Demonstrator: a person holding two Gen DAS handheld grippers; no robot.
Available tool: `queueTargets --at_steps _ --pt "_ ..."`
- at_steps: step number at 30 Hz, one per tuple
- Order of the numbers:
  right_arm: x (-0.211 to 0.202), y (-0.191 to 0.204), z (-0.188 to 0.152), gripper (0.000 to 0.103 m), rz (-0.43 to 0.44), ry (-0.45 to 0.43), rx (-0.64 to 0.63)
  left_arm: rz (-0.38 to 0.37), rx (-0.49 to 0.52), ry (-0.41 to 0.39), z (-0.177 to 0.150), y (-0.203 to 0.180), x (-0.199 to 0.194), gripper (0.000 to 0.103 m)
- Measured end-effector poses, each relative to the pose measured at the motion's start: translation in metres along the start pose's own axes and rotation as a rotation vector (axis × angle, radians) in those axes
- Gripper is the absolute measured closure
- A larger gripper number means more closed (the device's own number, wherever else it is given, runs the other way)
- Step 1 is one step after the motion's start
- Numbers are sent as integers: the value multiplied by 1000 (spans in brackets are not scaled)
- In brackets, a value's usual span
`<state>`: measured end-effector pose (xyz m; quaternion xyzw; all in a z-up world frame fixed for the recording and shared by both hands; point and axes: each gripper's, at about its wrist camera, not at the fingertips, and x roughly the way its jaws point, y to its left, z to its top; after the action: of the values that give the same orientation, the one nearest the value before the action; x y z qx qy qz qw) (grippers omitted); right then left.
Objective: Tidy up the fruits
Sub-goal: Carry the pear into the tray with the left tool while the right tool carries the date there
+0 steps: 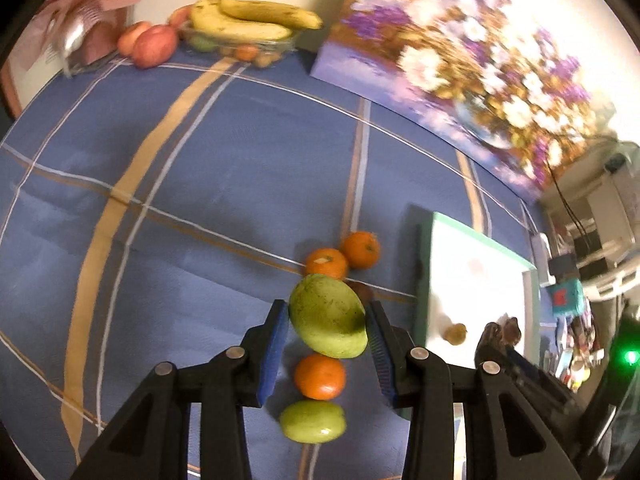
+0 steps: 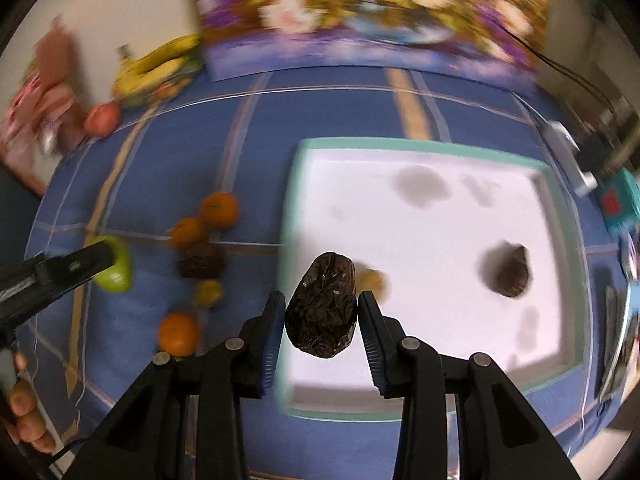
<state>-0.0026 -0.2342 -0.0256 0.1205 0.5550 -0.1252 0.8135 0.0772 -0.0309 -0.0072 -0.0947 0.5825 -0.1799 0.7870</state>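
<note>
1. The left tongs [image 1: 328, 328] pinch a green fruit [image 1: 327, 322] between their blue pads [image 1: 276, 344], holding it above the blue checked cloth [image 1: 200, 200] that covers the surface.
2. The right tongs [image 2: 322, 312] pinch a dark wrinkled fruit [image 2: 322, 306] over the near left edge of the white tray [image 2: 560, 184].
3. Below the left tongs, an orange [image 1: 320, 376] lies on the cloth with a small green fruit [image 1: 313, 422] just beside it, nearer the camera.
4. Past the held green fruit, two more oranges [image 1: 326, 263] lie touching each other on the cloth, left of the tray.
5. From the right wrist, a second dark fruit [image 2: 200, 264] and a small yellowish fruit [image 2: 208, 293] show among the oranges; blur hides whether they touch.
6. In the tray, another dark wrinkled fruit [image 2: 514, 272] lies toward the right side, and a small tan fruit [image 2: 374, 280] sits just behind the held one.
7. A person's fingers [image 2: 24, 400] show at the lower left edge of the right wrist view.
8. At the far edge of the surface, bananas [image 1: 248, 18] rest on a clear dish [image 1: 256, 46] holding smaller fruit, with two red apples [image 1: 154, 46] just beside it.
9. A flower painting [image 1: 460, 60] leans against the wall behind the tray.
</note>
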Motion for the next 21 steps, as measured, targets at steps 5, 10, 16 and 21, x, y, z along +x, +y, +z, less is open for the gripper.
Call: queueTargets --at_steps 5,10,16,21 --pt "-7 -50 -2 64 -48 -9 109 -27 76 28 -12 -33 7 61" --pt "-16 -90 -8 64 -103 -25 189 -40 162 57 -28 -67 15 61" --pt "-23 -128 -15 64 -161 -30 242 -55 246 97 -45 -103 30 61" --pt "-16 -144 -19 64 -169 -9 267 -24 309 125 -59 -123 47 61"
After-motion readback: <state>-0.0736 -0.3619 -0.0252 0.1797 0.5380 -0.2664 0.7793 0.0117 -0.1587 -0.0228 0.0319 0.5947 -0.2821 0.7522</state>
